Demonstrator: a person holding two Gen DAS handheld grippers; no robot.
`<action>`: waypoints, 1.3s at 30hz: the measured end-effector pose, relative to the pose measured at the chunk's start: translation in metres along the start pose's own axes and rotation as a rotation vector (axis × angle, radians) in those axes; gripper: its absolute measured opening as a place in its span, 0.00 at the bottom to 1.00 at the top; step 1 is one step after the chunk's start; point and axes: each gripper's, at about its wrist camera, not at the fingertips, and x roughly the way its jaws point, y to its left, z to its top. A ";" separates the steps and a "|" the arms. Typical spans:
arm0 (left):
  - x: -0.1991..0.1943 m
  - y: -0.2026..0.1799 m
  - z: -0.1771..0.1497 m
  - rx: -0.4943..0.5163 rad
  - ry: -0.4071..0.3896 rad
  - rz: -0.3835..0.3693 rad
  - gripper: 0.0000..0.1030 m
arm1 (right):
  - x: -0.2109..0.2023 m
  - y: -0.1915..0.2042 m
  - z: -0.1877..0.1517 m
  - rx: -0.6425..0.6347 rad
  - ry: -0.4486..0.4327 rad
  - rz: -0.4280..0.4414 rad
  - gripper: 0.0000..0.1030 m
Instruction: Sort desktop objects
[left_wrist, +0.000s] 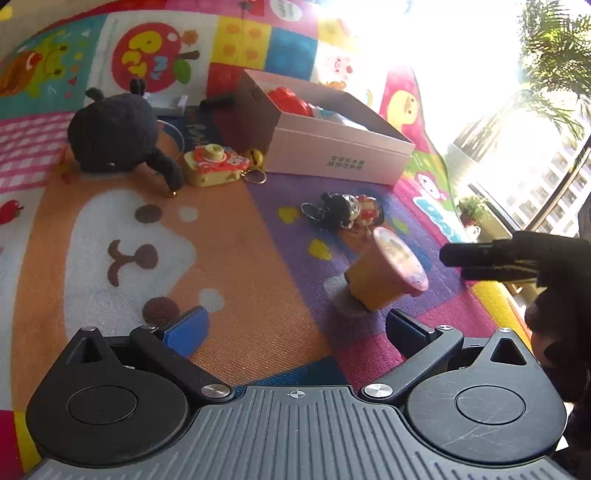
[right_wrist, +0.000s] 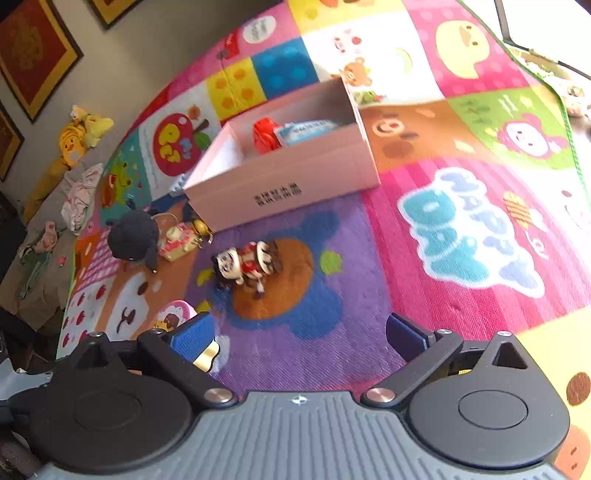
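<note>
Left gripper (left_wrist: 295, 328) hovers low over the play mat (left_wrist: 240, 295), jaws wide, holding nothing. Right gripper (right_wrist: 299, 332) also hangs over the mat, jaws wide and empty.

Nearest loose item: a small orange pudding cup (left_wrist: 386, 275) with a pink lid, tipped on its side, just ahead of the left gripper's right finger, not between the jaws. In the right wrist view its lid peeks out beside the right gripper's left finger.

Next out: two figurine keychains (left_wrist: 349, 210), a dark-headed one and a red one, lying touching each other on the purple patch, key ring to the left. In the right wrist view they sit ahead of the right gripper, near centre.

Farther: a yellow toy camera keychain (left_wrist: 216, 164) with a gold bell (left_wrist: 255, 157) and ring, just beside the box's near-left corner. Touching it on the left, a black plush toy (left_wrist: 118, 136). Behind the plush, a small pale item, too hidden to name.

Farthest: the open pink cardboard box (left_wrist: 332, 155), apparently the sorting target. Inside it a red toy (left_wrist: 290, 101) and a light blue packet (right_wrist: 308, 129), so at least two things look already sorted.

Judgement: early-to-mid progress. Left outside: cup, two figurines, camera keychain, plush, maybe more behind. The cup looks like the left gripper's likely next pick and the figurines the right's.
</note>
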 end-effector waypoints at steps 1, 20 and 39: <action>0.000 0.002 0.001 -0.014 0.003 -0.005 1.00 | 0.003 -0.004 -0.004 0.024 0.015 -0.004 0.99; 0.006 -0.023 -0.005 0.135 -0.020 0.021 1.00 | 0.003 -0.013 -0.008 0.147 -0.030 0.042 1.00; 0.017 -0.061 0.011 0.299 -0.105 0.011 1.00 | 0.000 -0.032 -0.009 0.321 -0.088 0.106 1.00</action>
